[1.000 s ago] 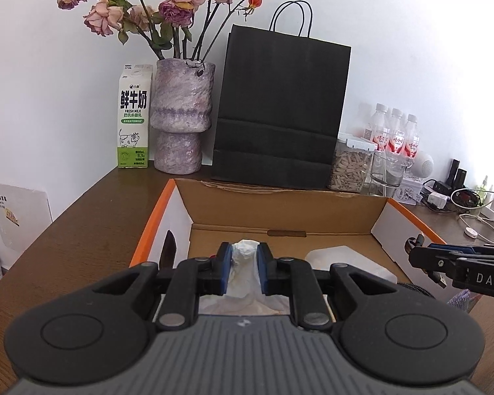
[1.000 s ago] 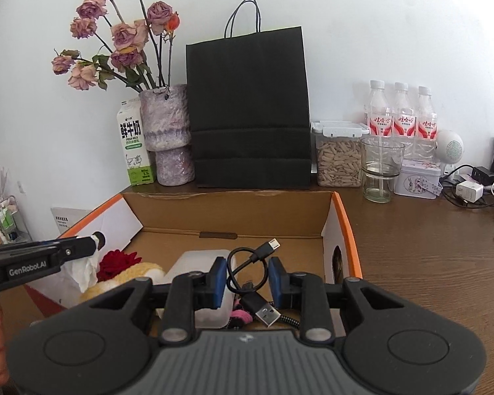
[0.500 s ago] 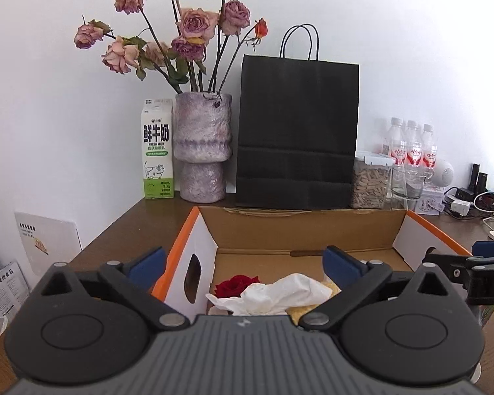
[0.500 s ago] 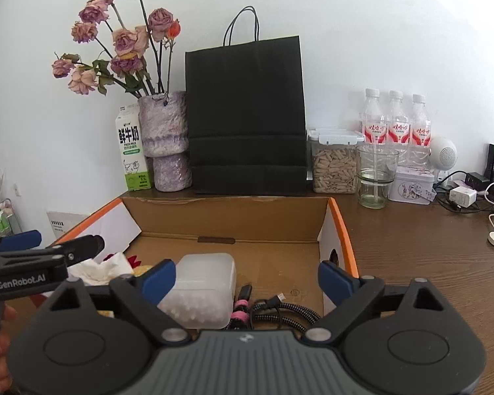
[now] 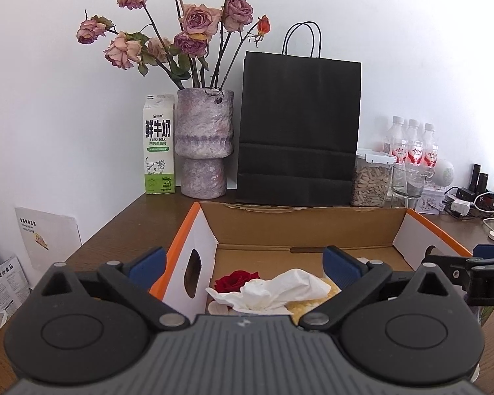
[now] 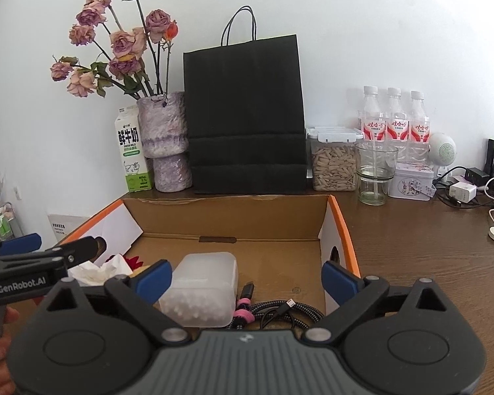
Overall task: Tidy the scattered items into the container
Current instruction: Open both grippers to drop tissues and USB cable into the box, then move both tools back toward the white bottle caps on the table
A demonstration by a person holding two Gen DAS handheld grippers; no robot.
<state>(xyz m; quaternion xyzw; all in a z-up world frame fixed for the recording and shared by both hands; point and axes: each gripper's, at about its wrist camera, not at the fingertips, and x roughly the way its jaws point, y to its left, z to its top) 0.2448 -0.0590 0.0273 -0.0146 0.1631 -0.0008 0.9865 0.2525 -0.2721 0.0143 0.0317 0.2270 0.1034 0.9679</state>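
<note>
A plain white wall (image 5: 66, 98) rises behind a dark brown wooden counter (image 6: 428, 263) in soft, even light. Along the wall stand a black paper bag (image 5: 299, 131), a mottled vase (image 5: 204, 144) of faded roses and a milk carton (image 5: 158, 144).

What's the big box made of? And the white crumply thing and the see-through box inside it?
The box looks like cardboard: dull brown inside, with fold lines and orange edges. The crumply thing seems to be soft tissue paper, wrinkled and matte. The see-through box looks like frosted plastic, cloudy with smooth rounded corners.
</note>
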